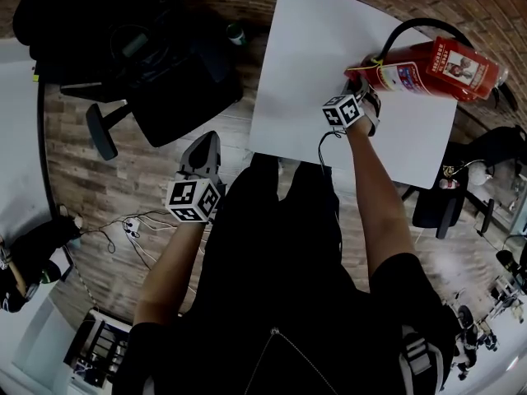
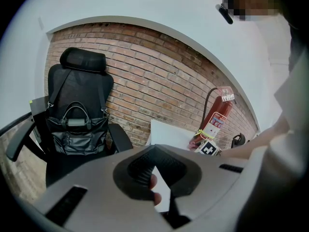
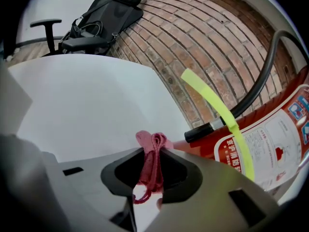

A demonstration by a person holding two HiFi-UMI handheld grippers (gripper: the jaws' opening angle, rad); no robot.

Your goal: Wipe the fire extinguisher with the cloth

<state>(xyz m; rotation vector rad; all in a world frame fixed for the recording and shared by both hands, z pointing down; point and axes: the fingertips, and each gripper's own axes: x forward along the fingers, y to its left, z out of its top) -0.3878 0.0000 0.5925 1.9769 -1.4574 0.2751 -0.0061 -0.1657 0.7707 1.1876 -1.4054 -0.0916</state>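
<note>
Fire extinguisher (image 1: 436, 71) is lying on its side at the far right corner of the white desk (image 1: 313, 72), hose (image 3: 256, 91) looping over it. Right tool (image 1: 362, 97) is clamping the bunched pink cloth (image 3: 152, 149) tight and sitting right at the valve end, near the green tag (image 3: 217, 105); can't tell if it's touching. Left tool (image 1: 204, 151) is hanging back off the desk, jaws close together, gripping nothing. Looks like wiping is only just starting: most of the red cylinder is probably still waiting.
</note>
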